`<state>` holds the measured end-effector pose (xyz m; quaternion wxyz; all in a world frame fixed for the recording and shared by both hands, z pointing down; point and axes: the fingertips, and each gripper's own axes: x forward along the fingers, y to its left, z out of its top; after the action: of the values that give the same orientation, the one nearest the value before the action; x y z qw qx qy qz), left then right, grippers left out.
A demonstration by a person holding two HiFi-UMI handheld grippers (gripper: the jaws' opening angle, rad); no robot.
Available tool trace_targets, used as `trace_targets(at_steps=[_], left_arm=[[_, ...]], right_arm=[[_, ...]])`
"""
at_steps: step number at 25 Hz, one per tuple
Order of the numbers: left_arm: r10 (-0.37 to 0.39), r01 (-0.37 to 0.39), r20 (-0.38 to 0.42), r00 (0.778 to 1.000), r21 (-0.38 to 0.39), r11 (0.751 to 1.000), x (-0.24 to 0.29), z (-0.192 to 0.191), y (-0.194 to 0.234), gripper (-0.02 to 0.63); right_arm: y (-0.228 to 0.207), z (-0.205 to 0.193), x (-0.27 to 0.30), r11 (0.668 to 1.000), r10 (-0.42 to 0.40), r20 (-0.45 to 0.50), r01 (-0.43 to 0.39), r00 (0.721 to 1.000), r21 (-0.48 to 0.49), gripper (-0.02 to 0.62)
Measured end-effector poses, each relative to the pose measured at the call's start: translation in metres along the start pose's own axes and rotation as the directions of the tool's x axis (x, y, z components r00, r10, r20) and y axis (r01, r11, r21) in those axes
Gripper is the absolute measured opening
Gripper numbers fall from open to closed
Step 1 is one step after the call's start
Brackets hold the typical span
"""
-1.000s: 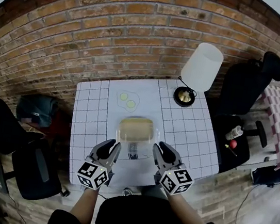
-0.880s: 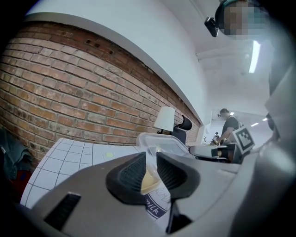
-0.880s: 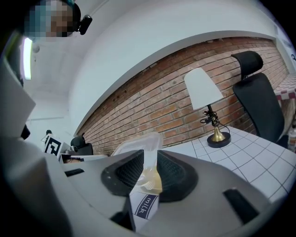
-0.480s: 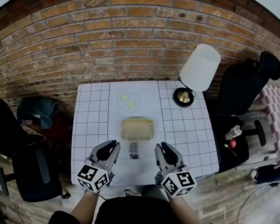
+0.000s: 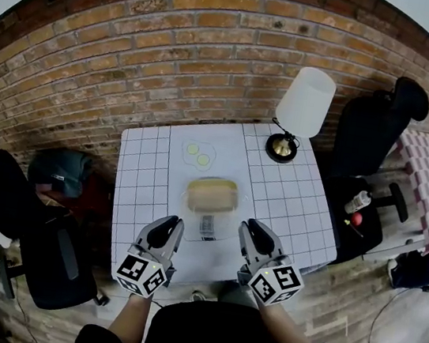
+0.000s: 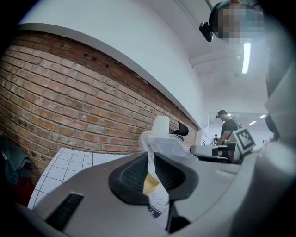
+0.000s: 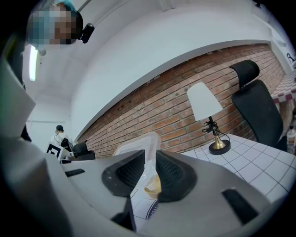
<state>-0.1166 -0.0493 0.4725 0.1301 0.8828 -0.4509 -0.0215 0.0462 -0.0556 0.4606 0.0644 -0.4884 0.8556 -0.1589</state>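
Head view: the clear box [image 5: 212,195] hung over the middle of the table [image 5: 142,165], just beyond both grippers, with its long side running left to right.
Left gripper [image 6: 151,172]: its jaws were pinched on the box's near-left rim.
Right gripper [image 7: 149,172]: its jaws were pinched on the near-right rim.
Nearer hand: neither, as they flanked the box evenly.
Far right: a lamp [image 5: 306,101] stood well apart.

Lamp [image 5: 308,102] on table [image 5: 140,188], behind container [image 5: 212,195]
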Motion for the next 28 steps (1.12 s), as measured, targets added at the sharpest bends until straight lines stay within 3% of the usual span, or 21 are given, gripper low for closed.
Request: trace_targets(at_steps=[28], left_arm=[[0.011,-0.011,0.034,0.999,0.01,1.0,-0.018,0.012,-0.006,0.041]], right_arm=[[0.012,-0.001,-0.009,0.999,0.005,0.015,-0.006,1.0,0.034,0.054]])
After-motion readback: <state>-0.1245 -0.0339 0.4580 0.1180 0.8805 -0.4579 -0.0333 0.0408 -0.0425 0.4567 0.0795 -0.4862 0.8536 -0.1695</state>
